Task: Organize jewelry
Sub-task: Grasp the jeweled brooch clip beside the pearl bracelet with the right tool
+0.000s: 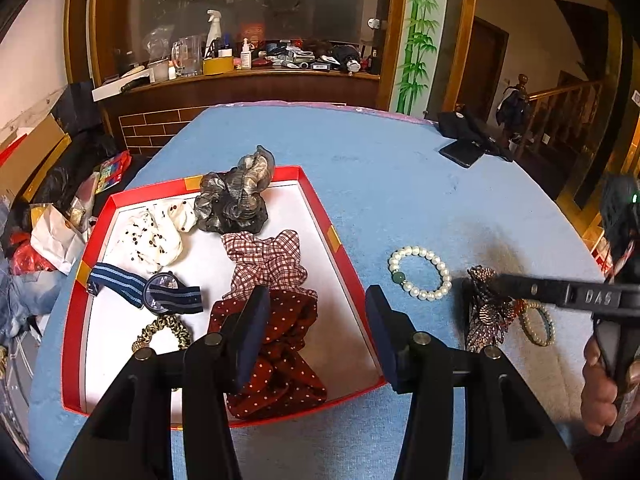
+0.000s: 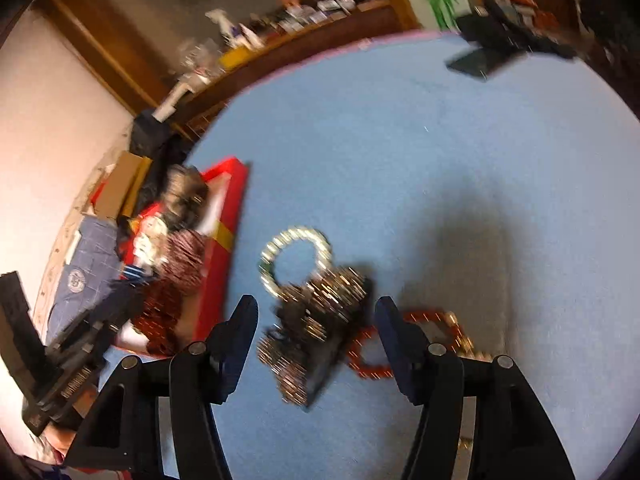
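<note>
Left wrist view: my left gripper (image 1: 318,332) hangs over the near end of the red box (image 1: 320,204), jaws apart and holding nothing, above the dotted dark-red scrunchie (image 1: 280,360). The box already holds a plaid scrunchie (image 1: 264,260), a grey ruffled one (image 1: 236,196), a cream dotted one (image 1: 156,236), a striped-band watch (image 1: 160,294) and a small braided band (image 1: 166,330). Outside it on the blue tablecloth (image 1: 380,168) lie a pearl bracelet (image 1: 420,274), a beaded patterned scrunchie (image 1: 486,312) and thin bangles (image 1: 538,326); my right tool reaches in over them. Right wrist view, motion-blurred: my right gripper (image 2: 316,316) has its jaws spread, bracketing the beaded scrunchie without pinching it; red beads lie just beside. Judged step: picking up the remaining loose items. Next move calls for lowering, closing on the scrunchie alone, clear of the pearls.
</note>
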`<state>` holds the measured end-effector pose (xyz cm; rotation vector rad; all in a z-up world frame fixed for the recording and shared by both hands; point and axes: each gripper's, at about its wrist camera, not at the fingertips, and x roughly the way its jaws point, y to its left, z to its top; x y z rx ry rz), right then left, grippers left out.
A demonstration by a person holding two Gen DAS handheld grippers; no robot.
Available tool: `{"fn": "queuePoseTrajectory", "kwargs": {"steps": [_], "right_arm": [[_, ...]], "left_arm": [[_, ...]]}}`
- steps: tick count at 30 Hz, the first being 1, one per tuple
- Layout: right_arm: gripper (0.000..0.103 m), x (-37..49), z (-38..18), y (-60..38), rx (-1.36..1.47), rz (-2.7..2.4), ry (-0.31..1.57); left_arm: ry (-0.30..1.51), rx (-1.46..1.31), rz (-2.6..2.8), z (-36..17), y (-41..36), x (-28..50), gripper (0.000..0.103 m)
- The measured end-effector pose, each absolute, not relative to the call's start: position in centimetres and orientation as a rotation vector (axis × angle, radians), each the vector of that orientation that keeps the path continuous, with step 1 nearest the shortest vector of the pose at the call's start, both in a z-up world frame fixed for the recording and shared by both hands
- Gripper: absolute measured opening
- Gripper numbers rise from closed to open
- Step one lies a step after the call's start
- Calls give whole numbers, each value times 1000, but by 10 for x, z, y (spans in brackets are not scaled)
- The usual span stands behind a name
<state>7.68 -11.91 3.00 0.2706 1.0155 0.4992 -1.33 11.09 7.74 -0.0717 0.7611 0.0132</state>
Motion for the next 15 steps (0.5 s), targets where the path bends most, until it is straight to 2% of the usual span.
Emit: {"fn": "queuePoseTrajectory", "kwargs": {"steps": [4,9,10,11,12,13,15], "right_arm": [[67,71,26,-118,273,517,1031],[71,73,17,-83,117,490,1047],[65,72,17,-77,64,459,1023],[51,71,18,-71,15,433,1013],[50,70,20,-70,7,425,1002],[40,71,20,-74,25,432,1002],[39,72,27,-91,101,437,985]], "left_arm": [[762,-81,9,74,112,-11,50],[789,-90,-19,72,106,0,51],[799,-97,-27,72,104,3,51],[810,-104,-41,72,102,7,51],[828,-113,-68,72,98,12,51],[844,-118,-84,71,95,16,51],[870,-123,-122,69,85,25,51]]}}
